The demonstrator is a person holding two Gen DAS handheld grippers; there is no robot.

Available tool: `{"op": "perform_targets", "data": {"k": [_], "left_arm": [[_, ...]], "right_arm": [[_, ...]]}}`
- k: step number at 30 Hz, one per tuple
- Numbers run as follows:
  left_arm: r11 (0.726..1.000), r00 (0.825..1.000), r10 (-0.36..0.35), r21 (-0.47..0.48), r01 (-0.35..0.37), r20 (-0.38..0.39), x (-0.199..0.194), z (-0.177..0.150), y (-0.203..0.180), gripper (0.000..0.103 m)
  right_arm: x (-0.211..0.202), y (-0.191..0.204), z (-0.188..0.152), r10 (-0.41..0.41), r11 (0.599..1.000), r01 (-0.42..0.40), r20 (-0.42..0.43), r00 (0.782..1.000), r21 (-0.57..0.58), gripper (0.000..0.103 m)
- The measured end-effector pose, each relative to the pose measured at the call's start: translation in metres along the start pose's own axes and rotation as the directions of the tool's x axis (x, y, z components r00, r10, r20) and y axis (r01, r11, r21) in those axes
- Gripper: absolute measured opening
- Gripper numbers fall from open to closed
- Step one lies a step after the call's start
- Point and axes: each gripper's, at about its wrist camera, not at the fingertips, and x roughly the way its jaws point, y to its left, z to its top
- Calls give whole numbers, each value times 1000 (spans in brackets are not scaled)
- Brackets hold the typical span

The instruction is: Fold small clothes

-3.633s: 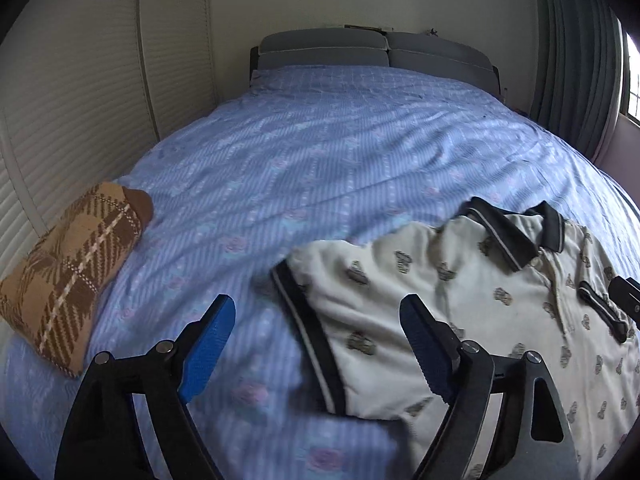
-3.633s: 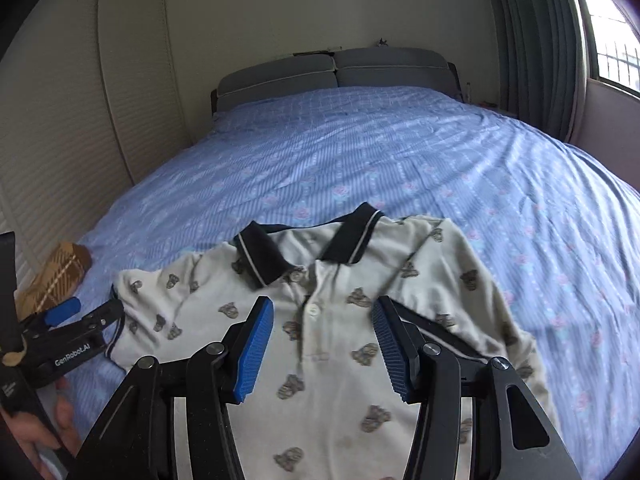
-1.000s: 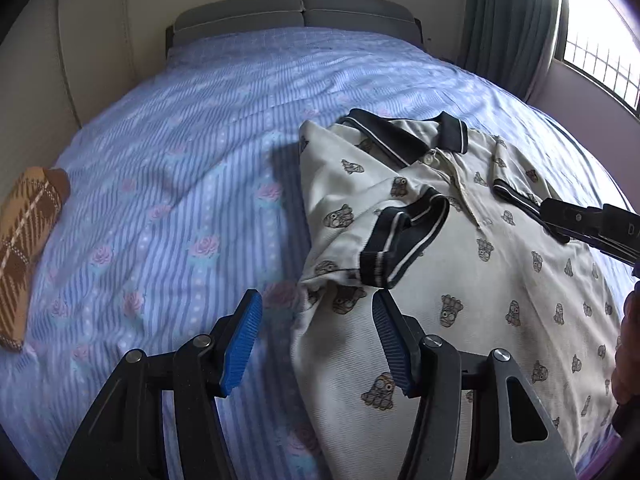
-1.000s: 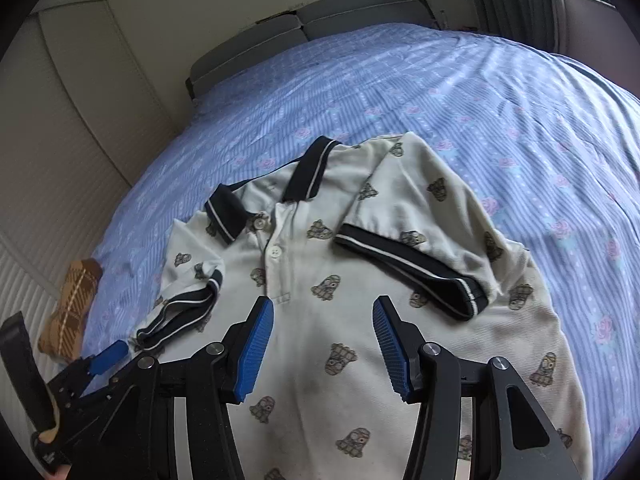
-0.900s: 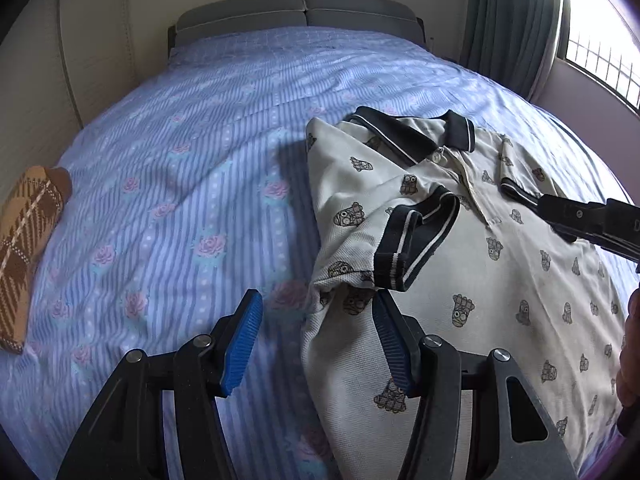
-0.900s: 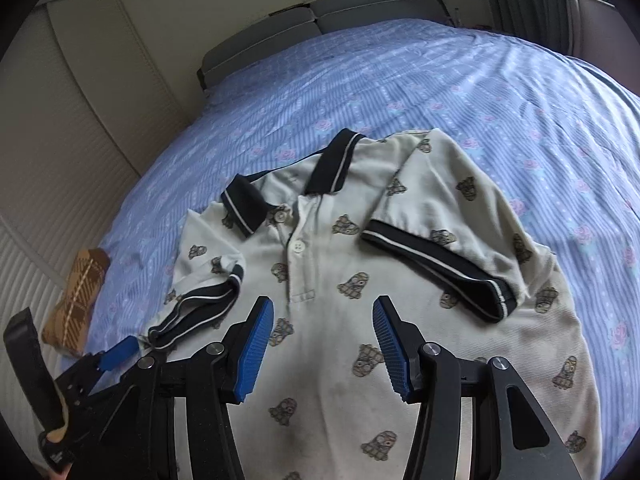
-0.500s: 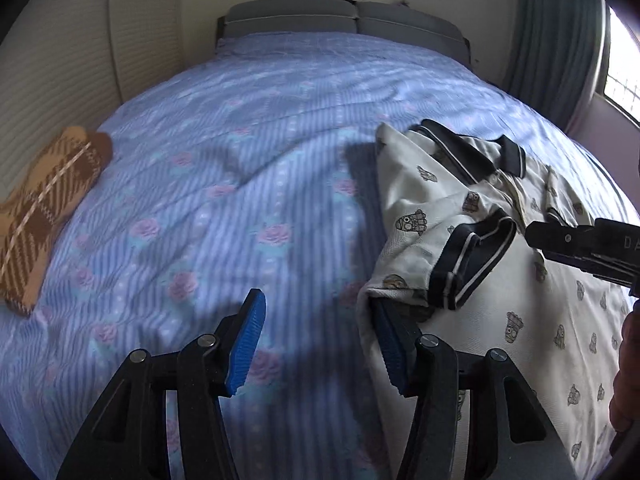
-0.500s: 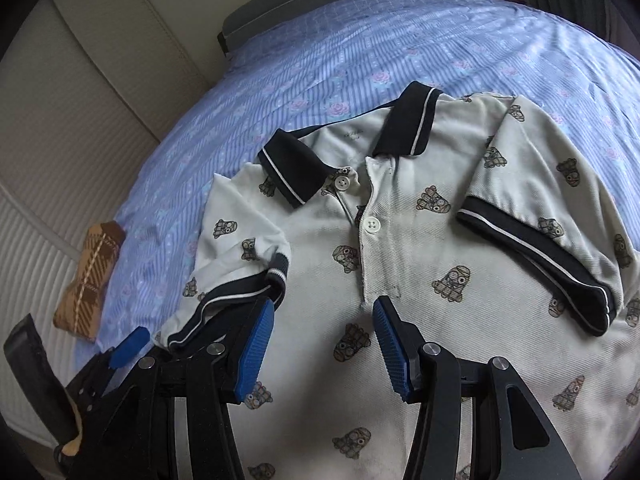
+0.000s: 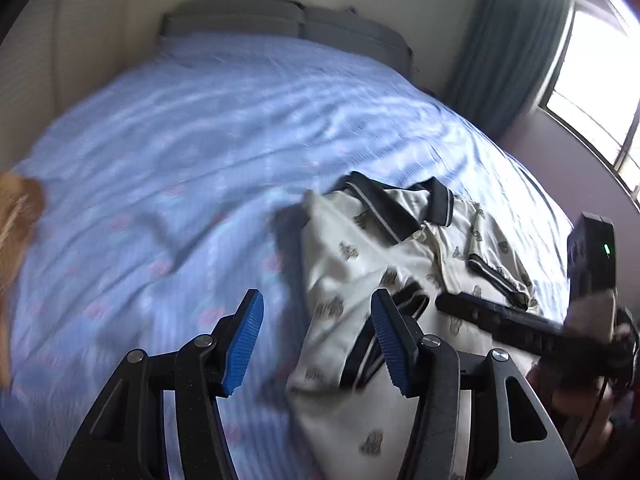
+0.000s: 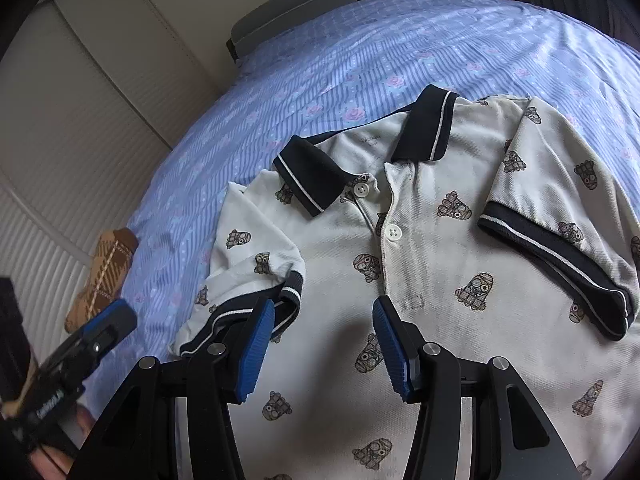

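Observation:
A small cream polo shirt (image 10: 432,264) with a dark collar and cartoon prints lies face up on the blue bed; it also shows in the left wrist view (image 9: 360,264). Both short sleeves are folded inward onto the chest, the left one (image 10: 256,280) and the right one (image 10: 556,216). My right gripper (image 10: 320,344) is open and empty, hovering over the shirt's lower chest beside the left sleeve cuff. My left gripper (image 9: 316,340) is open and empty at the shirt's left edge, above the sheet. It also shows at the left edge of the right wrist view (image 10: 100,332).
The blue striped floral bedsheet (image 10: 360,48) covers the whole bed. A brown plaid folded cloth (image 10: 104,276) lies at the bed's left edge near the slatted wall. A grey headboard (image 9: 280,24) is at the far end. A curtain and window (image 9: 600,72) are on the right.
The left gripper swung and the view is blurred; it now sits at the shirt's left edge. The right gripper moved closer and lower over the shirt. Both sleeves were folded in earlier.

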Motion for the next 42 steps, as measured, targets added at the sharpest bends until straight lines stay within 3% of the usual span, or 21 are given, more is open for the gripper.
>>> {"op": "perform_targets", "data": {"k": [4,7,11,13,15,16,21,23,24,25,27,30,32,38,42], "left_arm": [[998,996,-27,63,32,-83,46,42,-2,51],[996,988,-9,85,22,-152,80,54,1,49],[998,977,-59,18,64,-206,108,59,11,42],[995,971,-102,-21,100,-217,116,60,14,34],[988,960,-155,-53,147,-231,120,60,15,11],[987,959,-163,-55,154,-233,120,61,15,10],[990,972,-140,-48,133,-188,108,64,22,8],[988,974,-147,-71,137,-175,104,65,32,8],[988,974,-146,-70,136,-173,104,65,34,8],[990,976,-135,-62,126,-170,103,64,36,8],[996,985,-84,-51,77,-148,101,65,42,6],[990,989,-83,-119,69,-121,101,68,61,6],[992,989,-80,-105,67,-121,100,68,61,6],[991,986,-125,-60,119,-108,83,60,45,6],[991,985,-134,-6,134,-110,72,49,26,6]], "right_arm": [[-1,0,2,-12,1000,12,22,1000,-9,52],[-1,-3,4,-14,1000,14,35,999,3,52],[4,-5,7,7,1000,-7,32,999,24,52],[6,-3,7,20,1000,-21,31,999,22,52],[8,0,5,37,999,-37,28,999,14,51],[11,1,4,42,999,-42,25,999,10,49],[29,4,4,82,997,-82,-14,997,7,36],[37,7,8,95,995,-96,-25,995,-10,26],[40,9,9,102,994,-103,-32,994,-20,13],[44,12,12,104,994,-105,-37,994,-34,9],[48,20,20,69,994,-70,-21,997,-84,7],[55,29,31,5,987,-4,6,1000,-161,6],[62,25,36,-25,988,23,-12,1000,-154,6],[43,11,28,-28,994,28,6,1000,-106,7],[26,20,10,41,993,-40,5,999,-109,7]]}}
